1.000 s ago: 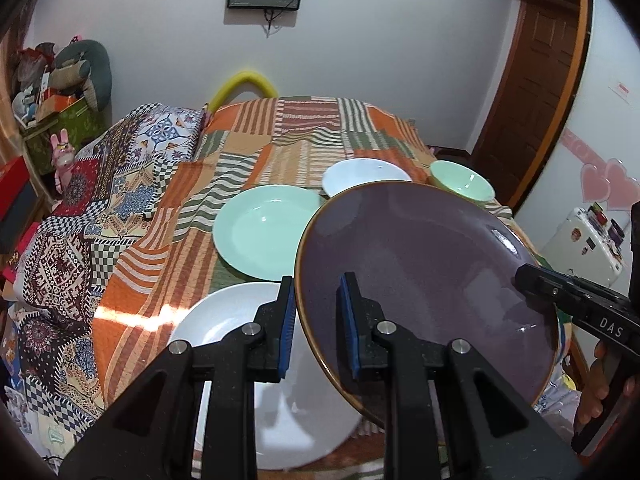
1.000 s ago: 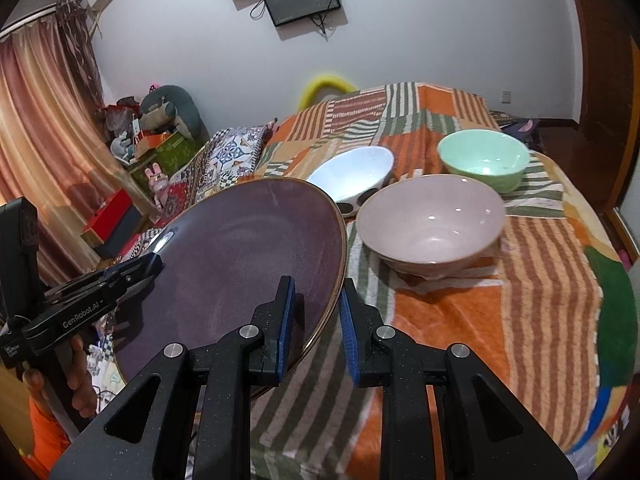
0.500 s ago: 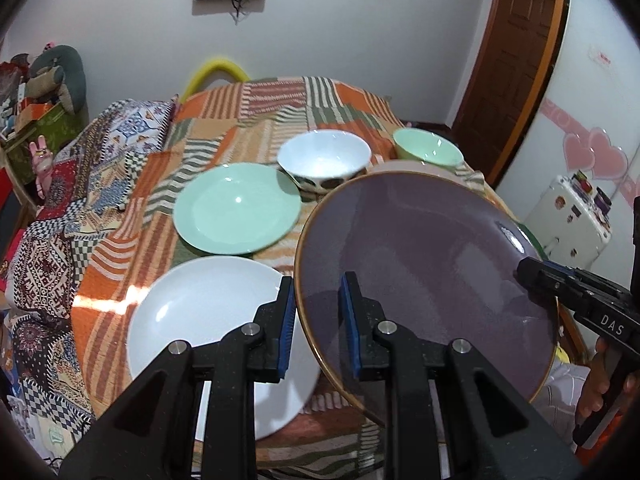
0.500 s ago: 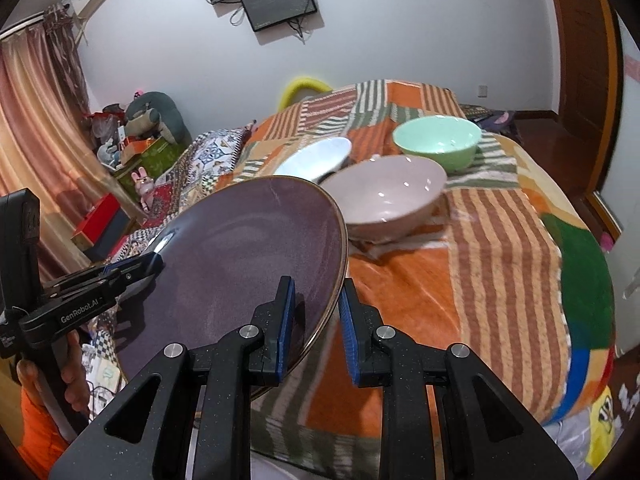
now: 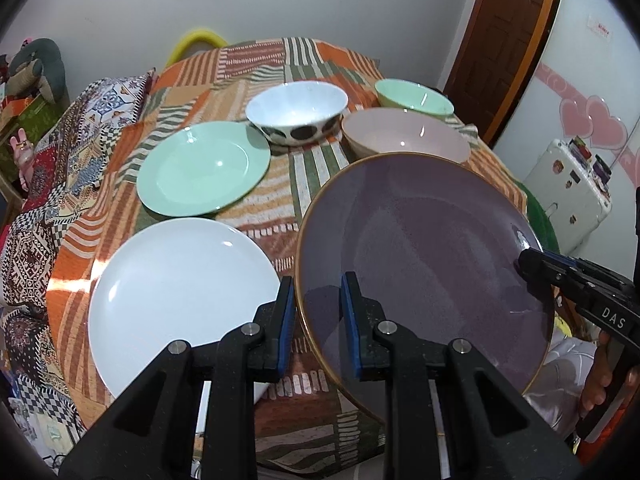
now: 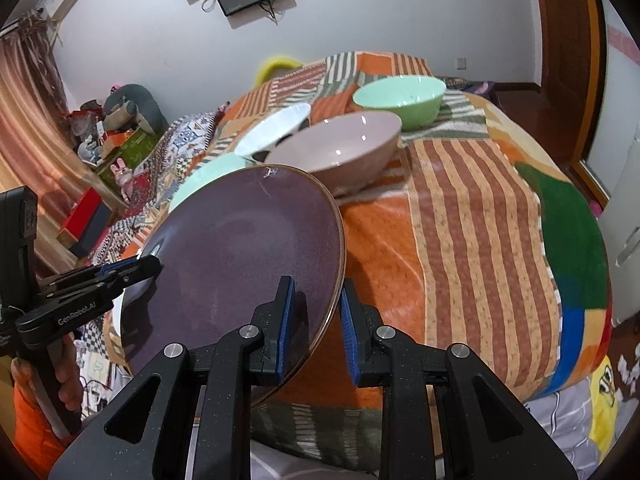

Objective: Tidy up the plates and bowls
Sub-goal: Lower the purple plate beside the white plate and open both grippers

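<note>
- Left wrist view, nearest: left gripper (image 5: 318,320) pinches the near-left rim of the purple plate (image 5: 432,264), one blue pad on each face.
- Right wrist view, nearest: right gripper (image 6: 316,316) clamps the opposite rim of the same purple plate (image 6: 240,264), pads pressed on both faces.
- Plate hangs between the two grippers over the near edge of the table, tilted, gold-brown edge line visible all round.
- Each gripper shows in the other's camera: right gripper (image 5: 536,268) on the plate's right rim, left gripper (image 6: 140,268) on its left rim. Fingers of a hand (image 5: 604,376) wrap the right handle; orange sleeve (image 6: 28,432) below the left one.
- White plate (image 5: 176,300) lies flat on the patchwork tablecloth (image 5: 280,208), just beside the left gripper, partly under the purple plate's left edge in view.
- Mint green plate (image 5: 204,168) lies flat behind the white one, close but apart.
- Pink bowl (image 6: 340,152) sits upright just behind the purple plate.
- White bowl with black spots (image 5: 296,112) sits left of the pink bowl, near the green plate's far edge.
- Mint green bowl (image 6: 400,100) stands farthest back, right behind the pink bowl.
</note>
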Demonstrator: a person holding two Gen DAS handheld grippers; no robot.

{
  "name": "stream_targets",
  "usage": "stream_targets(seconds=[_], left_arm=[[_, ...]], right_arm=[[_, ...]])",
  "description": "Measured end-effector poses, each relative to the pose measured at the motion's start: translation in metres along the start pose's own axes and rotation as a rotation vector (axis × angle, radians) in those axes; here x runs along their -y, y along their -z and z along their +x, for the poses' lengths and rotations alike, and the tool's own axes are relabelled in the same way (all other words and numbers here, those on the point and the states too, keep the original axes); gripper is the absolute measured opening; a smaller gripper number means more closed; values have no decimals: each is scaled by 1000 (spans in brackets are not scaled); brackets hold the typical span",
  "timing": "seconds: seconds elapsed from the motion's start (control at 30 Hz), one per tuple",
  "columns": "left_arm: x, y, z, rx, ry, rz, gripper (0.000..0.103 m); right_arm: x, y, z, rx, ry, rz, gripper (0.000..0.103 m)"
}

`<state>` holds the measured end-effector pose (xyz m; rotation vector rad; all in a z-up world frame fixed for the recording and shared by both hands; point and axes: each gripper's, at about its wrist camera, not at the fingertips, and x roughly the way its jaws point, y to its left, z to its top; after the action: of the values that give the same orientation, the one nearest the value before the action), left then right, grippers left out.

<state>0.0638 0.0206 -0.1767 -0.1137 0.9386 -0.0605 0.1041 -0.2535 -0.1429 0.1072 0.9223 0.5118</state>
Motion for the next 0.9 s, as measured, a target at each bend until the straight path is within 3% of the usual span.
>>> stream_targets(seconds=[0.57, 0.9], left_arm=[[-2, 3, 50, -129, -12, 2, 22], [-4, 0, 62, -141, -9, -1, 22]], right_arm=[[19, 8, 29, -82, -5, 60, 20], [24, 6, 36, -103, 1, 67, 20]])
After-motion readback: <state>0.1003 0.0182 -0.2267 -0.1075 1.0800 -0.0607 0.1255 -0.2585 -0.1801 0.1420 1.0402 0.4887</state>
